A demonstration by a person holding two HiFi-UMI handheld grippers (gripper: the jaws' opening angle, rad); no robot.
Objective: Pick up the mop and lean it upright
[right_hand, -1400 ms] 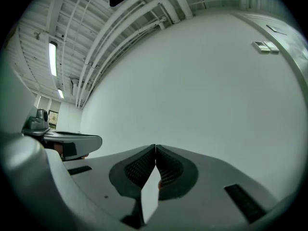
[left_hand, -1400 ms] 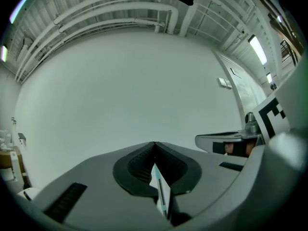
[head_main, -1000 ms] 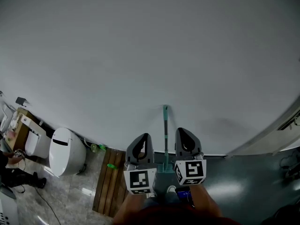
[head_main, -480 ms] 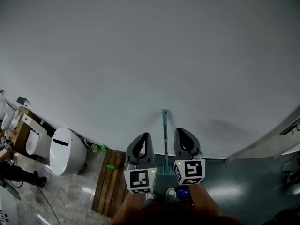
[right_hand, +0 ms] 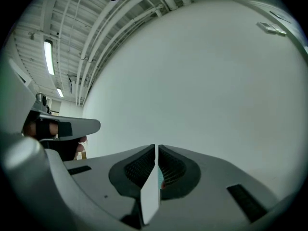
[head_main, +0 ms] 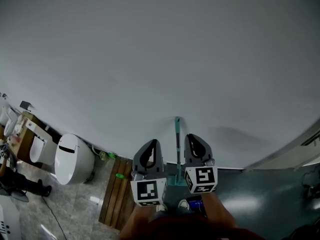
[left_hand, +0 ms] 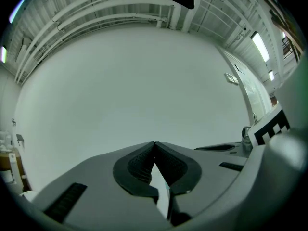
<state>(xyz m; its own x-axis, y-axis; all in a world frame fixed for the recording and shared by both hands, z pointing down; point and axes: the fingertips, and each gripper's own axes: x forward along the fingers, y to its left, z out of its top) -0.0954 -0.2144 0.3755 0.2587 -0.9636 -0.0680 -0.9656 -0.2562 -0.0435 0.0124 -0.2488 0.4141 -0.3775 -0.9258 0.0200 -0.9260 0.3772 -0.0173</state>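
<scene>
The mop stands upright against the white wall, its thin teal handle (head_main: 177, 136) rising between my two grippers and its teal base (head_main: 175, 180) on the floor below them. Neither gripper holds it. My left gripper (head_main: 152, 143) is just left of the handle, and in its own view its jaws (left_hand: 154, 143) meet at the tips with nothing in them. My right gripper (head_main: 193, 137) is just right of the handle; its jaws (right_hand: 157, 147) stand together with only a hairline slit between them. Both grippers point level at the bare wall.
A white toilet (head_main: 72, 159) stands at the left by the wall, with a wooden slatted board (head_main: 116, 198) and a small green item (head_main: 120, 176) beside it. More fixtures crowd the far left edge. Dark green floor (head_main: 260, 196) lies at the right.
My right gripper has shifted slightly left, toward the mop handle. The mop still leans on the wall, and the left gripper has hardly moved.
</scene>
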